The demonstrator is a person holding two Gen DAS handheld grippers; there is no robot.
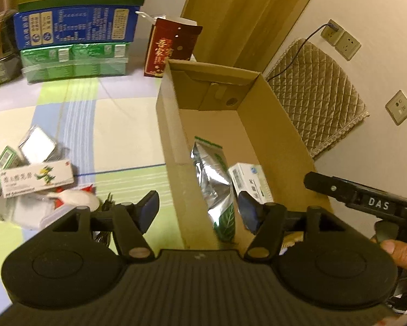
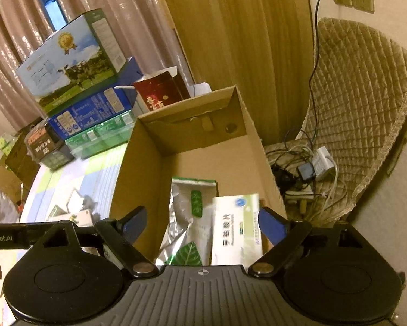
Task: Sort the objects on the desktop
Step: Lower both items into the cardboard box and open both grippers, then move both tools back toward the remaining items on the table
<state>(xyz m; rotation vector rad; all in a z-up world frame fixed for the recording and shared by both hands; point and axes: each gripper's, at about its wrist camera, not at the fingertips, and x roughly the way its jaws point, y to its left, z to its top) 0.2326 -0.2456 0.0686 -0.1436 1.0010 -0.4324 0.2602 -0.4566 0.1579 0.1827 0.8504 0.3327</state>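
Checked mat [image 1: 116, 125]; right gripper [image 1: 366, 198] reads "DAS".

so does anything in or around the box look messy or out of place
Nothing looks damaged or spilled. In the cardboard box, the silver foil pouch and white medicine box lie side by side. The unsorted packets on the checked tablecloth sit in a loose, overlapping heap.

Both wrist views angle down, close over the shared cardboard box [image 1: 271, 125] [image 2: 138, 163], seemingly from opposite sides.
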